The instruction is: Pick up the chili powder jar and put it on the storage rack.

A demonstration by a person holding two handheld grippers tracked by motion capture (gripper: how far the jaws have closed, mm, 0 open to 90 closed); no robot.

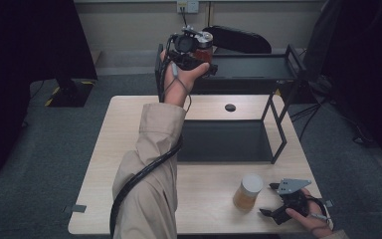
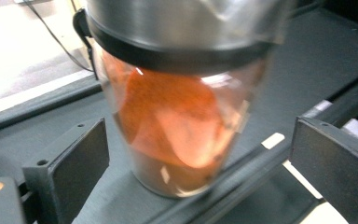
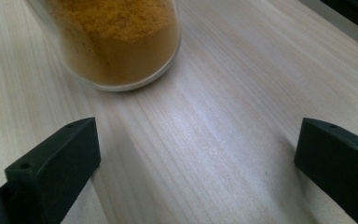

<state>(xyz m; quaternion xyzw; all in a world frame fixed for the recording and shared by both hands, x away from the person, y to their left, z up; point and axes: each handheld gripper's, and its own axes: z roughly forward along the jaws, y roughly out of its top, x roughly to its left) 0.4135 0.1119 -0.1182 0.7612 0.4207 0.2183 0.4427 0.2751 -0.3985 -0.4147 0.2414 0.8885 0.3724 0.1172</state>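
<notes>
The left tongs (image 1: 199, 52) are held high at the far side of the bench (image 1: 129, 149), at the top level of a black rack (image 1: 258, 69) that stands on the bench's far half. Between their jaws stands a red jar (image 1: 205, 46), a clear glass holding red-orange powder under a silver lid with a black band. In the left gripper view the red jar (image 2: 177, 116) rests upright on the rack's dark top shelf (image 2: 307, 60), near its front edge. The jaws there stand spread on either side of the glass, with a gap on each side, so the pads do not press on it. The person's left sleeve (image 1: 149, 164) runs up the middle of the high view, with the black cable (image 1: 139, 174) trailing along it.

The right tongs (image 1: 273, 211) lie low at the near right corner of the bench, held in the right hand (image 1: 303, 214), with the grey plate (image 1: 291, 185) on top. Their jaws are spread wide and hold nothing. Just beside them, to the left in the high view, stands a yellow jar (image 1: 247, 191) with a pale lid, upright on the wood. In the right gripper view the yellow jar (image 3: 116, 42) sits ahead of the jaws and toward the left one, apart from both, its ochre powder showing through the glass.

A small dark hole (image 1: 230, 107) marks the bench behind the rack's lower shelf.
</notes>
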